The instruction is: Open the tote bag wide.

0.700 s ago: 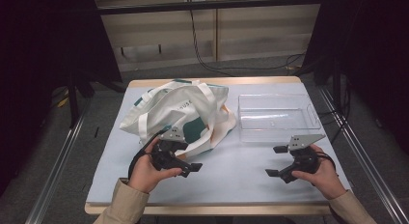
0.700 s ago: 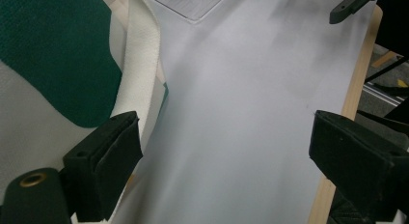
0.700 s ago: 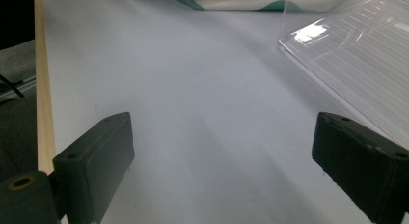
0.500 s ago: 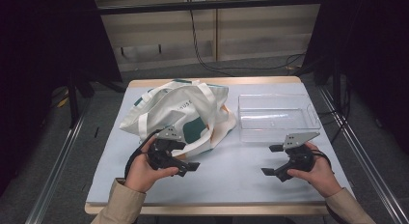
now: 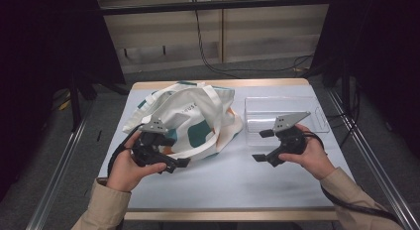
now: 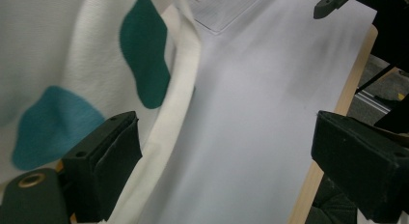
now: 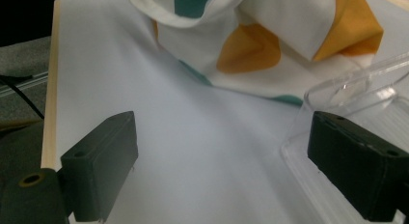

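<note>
The pale surface (image 5: 218, 185) takes up the middle of the high view, and on its far left half, toward ten o'clock from its centre, lies the cloth tote bag (image 5: 188, 118), white with teal and orange blotches. The bag lies slumped on its side, its long axis running roughly from eight o'clock to two o'clock, with the open mouth and the looped white strap (image 5: 210, 103) toward the one o'clock end; the strap's lower run curves down to the bag's near edge. At three o'clock from the bag, just beside it, sits the clear plastic tray (image 5: 317, 108), its long side running left to right across the far right of the surface. The left gripper (image 5: 171, 163), held in the person's left hand (image 5: 126, 168), sits at the bag's near edge at about six o'clock from its middle, pointing toward three o'clock; its jaws stand wide with nothing clamped, and in the left gripper view one jaw lies just beside the bag's white strap edge (image 6: 181, 84) while the other is over the bare surface. The right gripper (image 5: 262, 145), in the right hand (image 5: 312, 155), hovers at the tray's near left corner, pointing toward nine o'clock at the bag; its jaws are also spread wide and empty, and in the right gripper view one jaw is in front of the tray's clear rim (image 7: 347, 84).
</note>
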